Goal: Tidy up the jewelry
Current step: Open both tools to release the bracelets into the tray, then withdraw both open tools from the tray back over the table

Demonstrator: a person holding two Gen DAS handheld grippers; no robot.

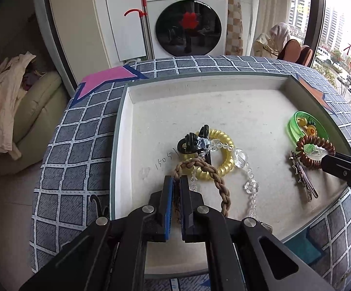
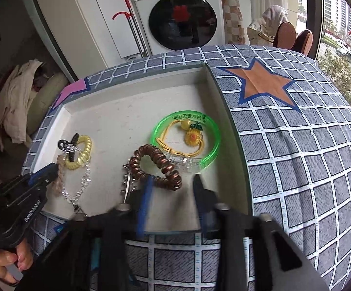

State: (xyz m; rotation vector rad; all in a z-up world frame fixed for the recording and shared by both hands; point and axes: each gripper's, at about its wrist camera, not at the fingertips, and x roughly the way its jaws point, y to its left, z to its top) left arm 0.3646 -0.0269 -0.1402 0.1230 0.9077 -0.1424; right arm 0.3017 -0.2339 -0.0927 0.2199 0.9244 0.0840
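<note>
A white tray (image 1: 151,111) holds the jewelry. My left gripper (image 1: 177,180) is shut on a brown braided rope bracelet (image 1: 220,181), also seen in the right wrist view (image 2: 59,177). Beside it lie a yellow coil hair tie (image 1: 224,160), a black claw clip (image 1: 190,143) and a clear crystal bead bracelet (image 1: 249,184). My right gripper (image 2: 173,181) is open just in front of a brown coil hair tie (image 2: 158,167). A green bangle (image 2: 187,140) rings a sunflower hair tie (image 2: 192,137). A metal hair clip (image 1: 304,179) lies near the brown coil.
The tray (image 2: 117,111) rests on a blue-grey checked cloth (image 2: 296,145) with an orange star (image 2: 262,84) and a pink star (image 1: 107,78). A washing machine (image 1: 187,19) stands behind. A sofa with clothes (image 1: 12,106) is at the left.
</note>
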